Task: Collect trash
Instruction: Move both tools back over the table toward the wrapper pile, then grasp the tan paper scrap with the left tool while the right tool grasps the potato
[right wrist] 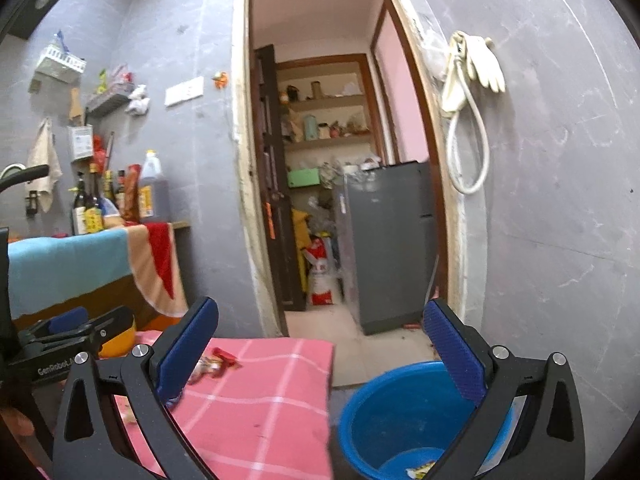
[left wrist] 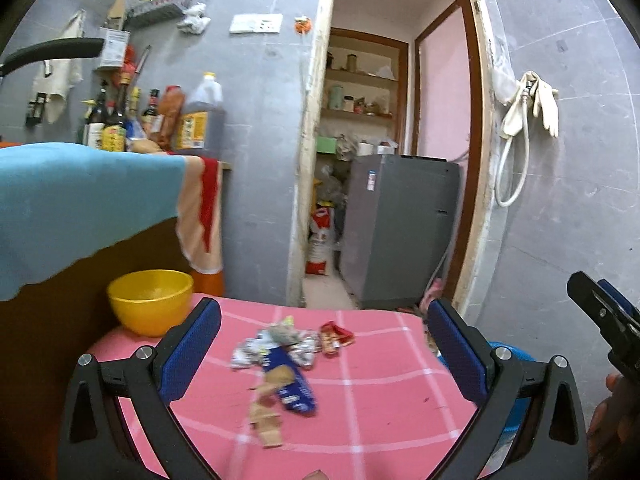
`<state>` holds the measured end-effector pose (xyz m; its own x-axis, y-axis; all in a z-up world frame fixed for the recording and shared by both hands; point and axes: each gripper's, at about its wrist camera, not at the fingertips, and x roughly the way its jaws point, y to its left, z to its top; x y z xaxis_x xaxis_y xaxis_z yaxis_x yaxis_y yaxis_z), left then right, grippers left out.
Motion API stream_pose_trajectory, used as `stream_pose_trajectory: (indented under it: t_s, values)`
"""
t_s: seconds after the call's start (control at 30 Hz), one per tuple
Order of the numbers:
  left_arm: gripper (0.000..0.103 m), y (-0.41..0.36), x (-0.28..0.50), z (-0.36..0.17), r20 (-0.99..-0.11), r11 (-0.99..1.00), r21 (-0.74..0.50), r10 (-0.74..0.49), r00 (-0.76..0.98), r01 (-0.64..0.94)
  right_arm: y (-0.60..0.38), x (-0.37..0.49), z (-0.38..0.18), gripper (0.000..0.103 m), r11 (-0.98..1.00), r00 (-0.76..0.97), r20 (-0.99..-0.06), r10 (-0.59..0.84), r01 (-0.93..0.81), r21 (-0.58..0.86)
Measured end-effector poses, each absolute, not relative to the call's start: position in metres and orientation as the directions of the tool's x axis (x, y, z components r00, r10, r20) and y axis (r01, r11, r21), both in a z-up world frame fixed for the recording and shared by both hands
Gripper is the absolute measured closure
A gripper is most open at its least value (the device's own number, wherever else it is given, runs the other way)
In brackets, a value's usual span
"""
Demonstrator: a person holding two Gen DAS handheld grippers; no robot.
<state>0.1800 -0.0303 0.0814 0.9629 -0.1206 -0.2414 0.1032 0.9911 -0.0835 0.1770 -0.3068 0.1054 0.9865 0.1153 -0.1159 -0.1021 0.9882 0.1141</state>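
Note:
Several wrappers lie on the pink checked tablecloth: crumpled silver foil wrappers, a red wrapper, a blue packet and a tan torn piece. My left gripper is open and empty, held above and just short of the pile. My right gripper is open and empty, above the table's right edge and a blue bucket on the floor; a wrapper lies in the bucket. The red wrapper shows beside the right gripper's left finger.
A yellow bowl stands at the table's far left corner. A counter draped with a blue and orange towel holds several bottles. An open doorway shows a grey washing machine. The right gripper shows at the right edge.

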Motion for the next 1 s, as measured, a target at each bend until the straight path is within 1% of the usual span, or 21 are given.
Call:
stream_pose_trajectory:
  t_s: [0.13, 0.37, 0.47, 0.63, 0.9, 0.93, 1.0]
  values:
    - [0.002, -0.014, 0.166, 0.074, -0.237, 0.996, -0.063, -0.08, 0.968, 0.067, -0.289, 0.172, 0.104, 0.0, 0.985, 0.984, -0.101, 0.145, -0.134, 0.112]
    - [0.002, 0.01, 0.164, 0.054, -0.278, 0.998, -0.06, -0.04, 0.96, 0.024, -0.263, 0.171, 0.093, 0.0, 0.979, 0.977, -0.108, 0.186, -0.176, 0.1]
    - [0.002, 0.019, 0.169, 0.044, -0.318, 0.998, -0.068, -0.035, 0.947, 0.014, -0.253, 0.177, 0.088, 0.0, 0.978, 0.972, -0.127, 0.2, -0.189, 0.09]
    - [0.002, 0.025, 0.182, 0.024, -0.412, 0.997, -0.073, -0.039, 0.91, 0.01, -0.238, 0.19, 0.077, 0.0, 0.973, 0.958, -0.176, 0.226, -0.215, 0.079]
    - [0.002, 0.03, 0.201, 0.003, -0.51, 0.995, -0.1, -0.073, 0.857, 0.025, -0.224, 0.209, 0.059, 0.0, 0.964, 0.932, -0.246, 0.266, -0.256, 0.07]
    - [0.004, 0.03, 0.203, 0.001, -0.521, 0.994, -0.105, -0.076, 0.85, 0.025, -0.222, 0.212, 0.057, 0.0, 0.962, 0.928, -0.255, 0.271, -0.262, 0.07]
    - [0.009, 0.032, 0.209, -0.003, -0.548, 0.992, -0.125, -0.095, 0.831, 0.031, -0.218, 0.219, 0.053, 0.0, 0.96, 0.917, -0.282, 0.281, -0.272, 0.072]
